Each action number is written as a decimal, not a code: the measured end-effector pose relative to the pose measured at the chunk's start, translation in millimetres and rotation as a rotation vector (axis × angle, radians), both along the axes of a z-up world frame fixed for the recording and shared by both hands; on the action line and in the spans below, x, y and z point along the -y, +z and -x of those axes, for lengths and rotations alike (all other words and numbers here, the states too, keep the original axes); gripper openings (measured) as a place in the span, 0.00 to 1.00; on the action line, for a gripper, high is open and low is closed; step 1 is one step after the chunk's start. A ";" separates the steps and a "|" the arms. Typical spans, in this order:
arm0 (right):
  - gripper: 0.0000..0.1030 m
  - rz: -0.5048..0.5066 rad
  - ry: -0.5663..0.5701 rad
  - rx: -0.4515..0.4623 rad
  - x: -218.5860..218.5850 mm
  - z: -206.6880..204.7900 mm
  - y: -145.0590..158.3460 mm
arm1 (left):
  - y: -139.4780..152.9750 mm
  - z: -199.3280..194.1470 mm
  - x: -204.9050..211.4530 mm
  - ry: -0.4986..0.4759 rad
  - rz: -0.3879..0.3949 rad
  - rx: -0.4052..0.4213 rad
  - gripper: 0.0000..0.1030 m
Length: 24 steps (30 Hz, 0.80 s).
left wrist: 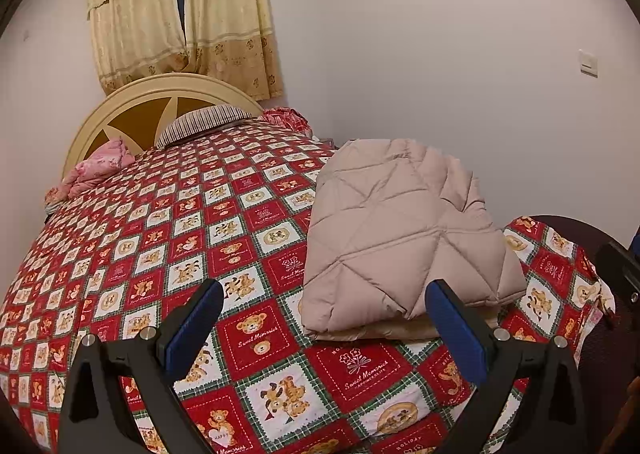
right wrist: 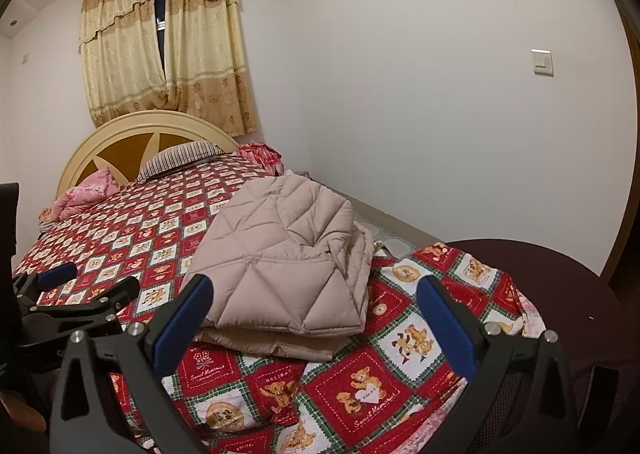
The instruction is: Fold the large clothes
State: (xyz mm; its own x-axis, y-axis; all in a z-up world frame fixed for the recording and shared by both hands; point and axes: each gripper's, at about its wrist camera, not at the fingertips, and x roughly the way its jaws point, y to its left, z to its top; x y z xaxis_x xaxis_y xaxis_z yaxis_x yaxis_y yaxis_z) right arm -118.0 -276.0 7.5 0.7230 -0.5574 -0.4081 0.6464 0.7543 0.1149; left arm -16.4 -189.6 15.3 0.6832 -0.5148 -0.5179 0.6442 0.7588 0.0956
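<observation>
- A beige quilted jacket (left wrist: 404, 238) (right wrist: 288, 258) lies folded into a thick rectangular bundle, its layers stacked and showing at the near edge.
- It rests on the bedspread (left wrist: 180, 238) (right wrist: 132, 230), a red, white and green patchwork with teddy bears, near the foot corner of the bed on the wall side.
- The left gripper (left wrist: 324, 318) hovers just in front of the jacket with its blue-padded fingers spread wide, holding nothing; its right pad overlaps the bundle's near corner in view.
- The right gripper (right wrist: 314, 320) is likewise spread wide and empty, just in front of the jacket's near edge.
- Far beyond the jacket, a striped pillow (left wrist: 204, 122) (right wrist: 180, 158) leans on the cream headboard (left wrist: 120, 102) (right wrist: 120, 130).
- A pink blanket (left wrist: 100, 166) (right wrist: 86, 194) is bunched beside that pillow.
- Yellow curtains (left wrist: 180, 14) (right wrist: 164, 50) hang above the headboard.
</observation>
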 end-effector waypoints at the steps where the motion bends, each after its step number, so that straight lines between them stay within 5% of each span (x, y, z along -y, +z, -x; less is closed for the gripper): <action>1: 1.00 0.000 0.000 0.000 0.2 0.0 0.0 | -0.1 -0.1 0.2 -0.002 -0.001 0.001 0.99; 24: 1.00 -0.007 -0.015 -0.011 -4.9 1.5 -3.8 | -2.0 -8.8 2.8 0.036 -0.006 -0.005 0.99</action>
State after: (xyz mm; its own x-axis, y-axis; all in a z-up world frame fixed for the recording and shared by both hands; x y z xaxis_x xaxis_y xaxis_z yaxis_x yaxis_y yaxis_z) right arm -119.5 -271.1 3.7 0.7098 -0.5656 -0.4199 0.6591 0.7436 0.1124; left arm -7.6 -192.3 13.3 0.6985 -0.4871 -0.5242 0.6172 0.7809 0.0968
